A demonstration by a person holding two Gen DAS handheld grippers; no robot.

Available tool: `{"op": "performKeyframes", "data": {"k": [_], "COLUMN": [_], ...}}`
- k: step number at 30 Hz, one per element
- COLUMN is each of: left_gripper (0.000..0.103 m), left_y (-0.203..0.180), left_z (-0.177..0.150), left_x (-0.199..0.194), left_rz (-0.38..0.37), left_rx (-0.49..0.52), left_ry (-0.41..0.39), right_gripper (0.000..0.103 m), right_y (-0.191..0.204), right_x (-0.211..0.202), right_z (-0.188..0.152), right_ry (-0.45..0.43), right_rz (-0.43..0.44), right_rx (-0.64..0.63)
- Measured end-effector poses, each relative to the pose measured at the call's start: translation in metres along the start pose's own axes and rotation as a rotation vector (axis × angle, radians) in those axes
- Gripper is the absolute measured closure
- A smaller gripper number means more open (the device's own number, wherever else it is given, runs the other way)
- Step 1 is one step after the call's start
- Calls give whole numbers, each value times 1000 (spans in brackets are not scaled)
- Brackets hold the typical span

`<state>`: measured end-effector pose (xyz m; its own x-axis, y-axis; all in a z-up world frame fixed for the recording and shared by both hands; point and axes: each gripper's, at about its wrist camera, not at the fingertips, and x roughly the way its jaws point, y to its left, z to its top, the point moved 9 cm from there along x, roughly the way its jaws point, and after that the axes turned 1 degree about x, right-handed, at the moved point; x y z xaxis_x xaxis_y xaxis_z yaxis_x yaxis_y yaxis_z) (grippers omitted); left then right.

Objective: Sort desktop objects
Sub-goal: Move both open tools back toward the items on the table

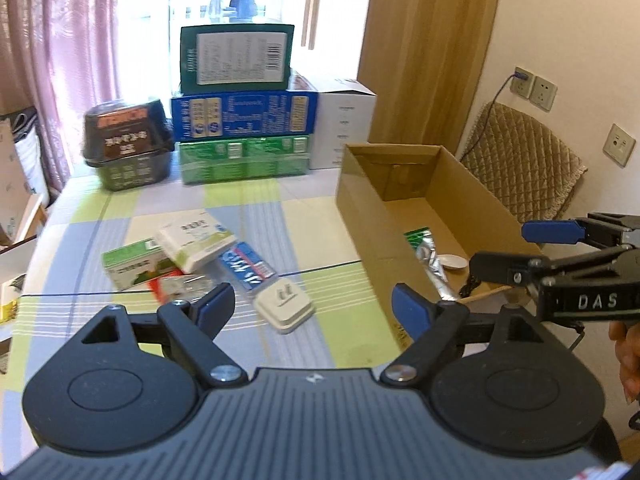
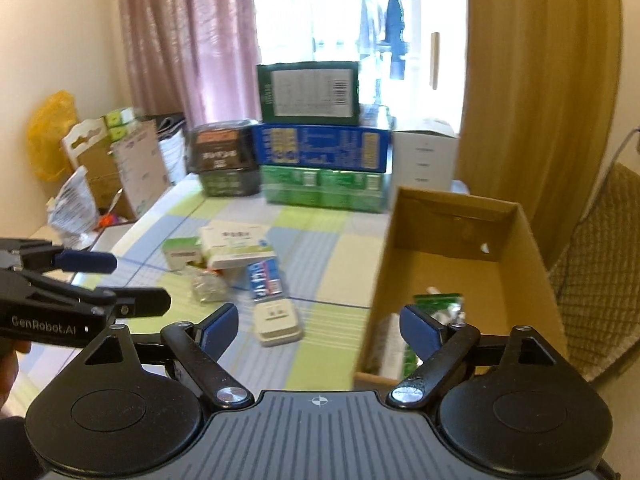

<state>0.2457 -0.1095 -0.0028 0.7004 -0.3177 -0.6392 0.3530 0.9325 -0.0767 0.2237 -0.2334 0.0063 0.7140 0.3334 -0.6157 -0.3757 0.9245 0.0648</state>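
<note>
Both claws hang over the checked tablecloth (image 1: 312, 236) with their blue pads spread wide and nothing between them: the left gripper (image 1: 314, 306) sits above a white wall socket (image 1: 284, 304), the right gripper (image 2: 318, 328) near the cardboard box (image 2: 460, 276). From the socket, a blue packet (image 1: 248, 266) lies just at eleven o'clock, and past it a white carton (image 1: 196, 242) leans on a green carton (image 1: 134, 266). Inside the box at three o'clock lie a foil pouch (image 1: 430, 256) and a small white dish (image 1: 454, 261). Stacked boxes (image 1: 240, 120) stand at twelve o'clock.
</note>
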Motion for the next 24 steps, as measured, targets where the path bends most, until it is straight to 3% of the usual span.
{"op": "performKeyframes", "data": {"k": [15,24], "left_gripper": [6,1], "left_y": [68,106], "left_z": [-24,-46], "left_x": [-31,-20], "left_rz": [86,133], "left_rx": [-38,-54], "left_ry": [2,45], "right_gripper": [2,2], "right_y": [55,66], "right_x": [23,59], "right_z": [-16,-41], "right_ry": [29,96], "right_rz": [67,85], "right_rx": [-64,-60]}}
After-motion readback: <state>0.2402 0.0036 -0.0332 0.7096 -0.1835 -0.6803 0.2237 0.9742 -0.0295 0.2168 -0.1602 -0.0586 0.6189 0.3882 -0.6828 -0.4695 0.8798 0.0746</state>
